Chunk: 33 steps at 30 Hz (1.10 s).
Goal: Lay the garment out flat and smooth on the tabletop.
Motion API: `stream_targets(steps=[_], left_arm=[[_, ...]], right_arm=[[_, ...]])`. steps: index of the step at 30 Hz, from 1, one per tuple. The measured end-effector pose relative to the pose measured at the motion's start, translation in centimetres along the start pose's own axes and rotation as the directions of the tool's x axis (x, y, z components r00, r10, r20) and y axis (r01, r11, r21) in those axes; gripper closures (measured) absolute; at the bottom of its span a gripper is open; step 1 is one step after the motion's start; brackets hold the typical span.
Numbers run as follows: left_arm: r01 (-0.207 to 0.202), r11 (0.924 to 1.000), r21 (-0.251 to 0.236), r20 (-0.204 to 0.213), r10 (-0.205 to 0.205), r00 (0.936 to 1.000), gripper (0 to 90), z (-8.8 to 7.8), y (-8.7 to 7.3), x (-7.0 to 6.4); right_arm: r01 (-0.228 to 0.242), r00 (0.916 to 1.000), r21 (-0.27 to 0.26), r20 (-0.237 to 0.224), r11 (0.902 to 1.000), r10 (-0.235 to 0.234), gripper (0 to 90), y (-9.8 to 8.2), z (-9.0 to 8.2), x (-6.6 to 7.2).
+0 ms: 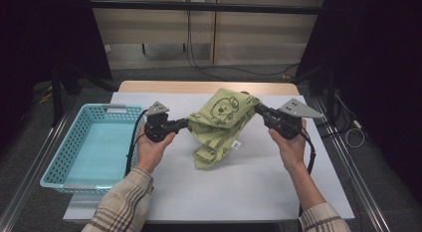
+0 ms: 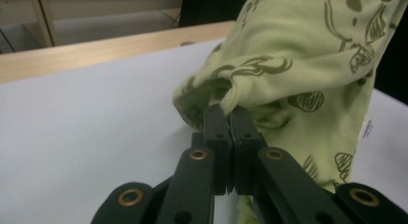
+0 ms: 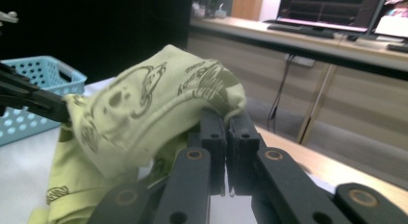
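A light green garment [image 1: 221,120] printed with a cartoon bear hangs between my two grippers above the white table, its lower end resting crumpled on the surface. My left gripper [image 1: 188,122] is shut on the garment's left edge; in the left gripper view the closed jaws [image 2: 230,113] pinch a fold of the cloth [image 2: 298,56]. On the other side my right gripper [image 1: 257,108] is shut on the top right corner, and in the right gripper view its tips [image 3: 227,119] clamp the hem of the cloth [image 3: 144,104]. The left gripper [image 3: 33,101] appears there too, farther off.
A turquoise perforated basket [image 1: 69,142] stands at the table's left edge, empty, and also appears as the basket [image 3: 29,75] in the right gripper view. The white table cover [image 1: 249,187] lies open in front. Dark stands flank the table; a wooden strip [image 1: 199,86] runs along the back.
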<state>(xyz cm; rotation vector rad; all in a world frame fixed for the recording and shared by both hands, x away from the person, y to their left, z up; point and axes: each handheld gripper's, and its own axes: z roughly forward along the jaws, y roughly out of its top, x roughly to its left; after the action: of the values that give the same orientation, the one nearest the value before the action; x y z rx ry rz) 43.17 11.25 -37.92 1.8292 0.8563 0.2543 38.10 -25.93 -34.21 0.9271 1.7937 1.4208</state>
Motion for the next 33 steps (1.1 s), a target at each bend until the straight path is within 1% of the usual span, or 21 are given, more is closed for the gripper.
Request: stream_targets(steps=[3, 5, 6, 7, 10, 11, 12, 14, 15, 17, 21, 22, 23, 24, 26, 27, 28, 29, 30, 31, 33], left_arm=[[-0.004, 0.9996, -0.029, 0.017, 0.005, 0.9998, 88.4, -0.7, 0.7, -0.3], [-0.006, 0.9980, -0.063, 0.025, 0.007, 0.9997, 88.5, -1.3, 1.3, -0.8], [-0.007, 0.9976, -0.068, 0.040, 0.010, 0.9991, 88.5, -1.5, 1.5, -0.9], [0.003, 0.9961, -0.088, 0.082, 0.004, 0.9966, 88.4, -1.8, 1.8, -1.0], [-0.010, 0.9909, -0.134, 0.073, 0.020, 0.9971, 88.4, -2.5, 2.5, -1.6], [-0.020, 0.9931, -0.115, 0.048, 0.025, 0.9985, 88.3, -2.7, 2.6, -1.7], [-0.021, 0.9949, -0.099, 0.046, 0.026, 0.9986, 88.2, -2.7, 2.6, -1.6], [-0.028, 0.9973, -0.069, 0.028, 0.030, 0.9992, 87.9, -2.3, 2.2, -1.3], [-0.025, 0.9975, -0.066, 0.022, 0.026, 0.9994, 87.8, -1.9, 1.8, -1.0], [-0.013, 0.9997, -0.023, 0.004, 0.013, 0.9999, 87.5, -1.1, 0.8, -0.1], [0.033, 0.9988, 0.037, -0.055, -0.031, 0.9980, 84.8, 0.3, -1.2, 1.5], [0.004, 0.9974, 0.072, -0.056, 0.001, 0.9984, 82.8, 0.3, -1.4, 1.9], [0.034, 0.9980, 0.054, -0.076, -0.030, 0.9967, 80.0, 0.5, -1.6, 1.8], [0.034, 0.9983, 0.048, -0.081, -0.030, 0.9963, 75.6, 0.4, -1.6, 1.7], [-0.020, 0.9976, 0.066, -0.084, 0.026, 0.9961, 66.1, 0.0, -1.3, 1.6], [0.008, 0.9998, 0.016, -0.090, -0.007, 0.9959, 62.2, 0.0, -1.2, 1.0], [-0.046, 0.9982, 0.039, -0.076, 0.049, 0.9959, 62.1, -0.3, -1.1, 1.0], [-0.025, 0.9997, -0.004, -0.065, 0.025, 0.9976, 62.0, -0.2, -1.0, 0.3], [-0.076, 0.9969, 0.021, -0.050, 0.077, 0.9958, 62.0, -0.3, -1.0, -0.2], [-0.075, 0.9971, 0.013, -0.032, 0.075, 0.9966, 62.7, -0.1, -1.1, -0.7], [-0.120, 0.9927, 0.018, 0.010, 0.119, 0.9928, 68.5, 0.4, -1.3, -1.9]], right_arm=[[-0.007, 0.9998, -0.019, 0.019, 0.9998, 0.007, 87.2, 0.6, -1.0, -0.6], [0.006, 0.9992, -0.029, 0.039, 0.9996, -0.004, 87.2, 1.2, -1.6, -1.0], [0.000, 0.9993, -0.044, 0.038, 0.9990, 0.002, 87.2, 1.6, -2.0, -1.1], [0.006, 0.9992, -0.048, 0.040, 0.9988, -0.004, 87.2, 2.0, -2.2, -1.2], [0.020, 0.9988, -0.078, 0.046, 0.9967, -0.016, 87.2, 3.1, -2.7, -1.3], [0.016, 0.9991, -0.088, 0.039, 0.9960, -0.013, 87.2, 3.4, -2.9, -1.3], [0.012, 0.9993, -0.089, 0.035, 0.9959, -0.009, 87.2, 3.4, -2.8, -1.3], [0.017, 0.9995, -0.059, 0.028, 0.9981, -0.016, 87.2, 2.7, -2.4, -0.9], [0.003, 0.9998, -0.050, 0.020, 0.9988, -0.002, 87.2, 2.3, -2.2, -0.7], [0.016, 0.9999, 0.013, 0.001, 0.9998, -0.016, 87.2, 0.8, -1.4, -0.3], [0.033, 0.9986, 0.102, -0.045, 0.9942, -0.028, 87.2, -1.3, 0.0, 0.8], [0.039, 0.9977, 0.120, -0.059, 0.9920, -0.032, 87.2, -1.8, 0.4, 1.0], [0.039, 0.9974, 0.139, -0.066, 0.9895, -0.030, 87.2, -2.0, 0.6, 1.3], [0.043, 0.9964, 0.155, -0.080, 0.9870, -0.030, 87.2, -2.4, 1.1, 1.7], [0.052, 0.9945, 0.173, -0.098, 0.9835, -0.036, 87.2, -2.8, 1.8, 2.2], [0.051, 0.9940, 0.177, -0.104, 0.9829, -0.033, 87.2, -2.9, 2.0, 2.3], [0.049, 0.9937, 0.183, -0.108, 0.9819, -0.030, 87.2, -2.9, 2.3, 2.5], [0.055, 0.9929, 0.189, -0.115, 0.9804, -0.034, 87.1, -3.0, 2.6, 2.7], [0.060, 0.9920, 0.197, -0.121, 0.9785, -0.036, 87.1, -3.1, 2.9, 2.9], [0.064, 0.9911, 0.201, -0.127, 0.9775, -0.038, 87.1, -3.2, 3.2, 3.2], [0.063, 0.9902, 0.203, -0.135, 0.9771, -0.036, 87.0, -3.2, 3.7, 3.6]])
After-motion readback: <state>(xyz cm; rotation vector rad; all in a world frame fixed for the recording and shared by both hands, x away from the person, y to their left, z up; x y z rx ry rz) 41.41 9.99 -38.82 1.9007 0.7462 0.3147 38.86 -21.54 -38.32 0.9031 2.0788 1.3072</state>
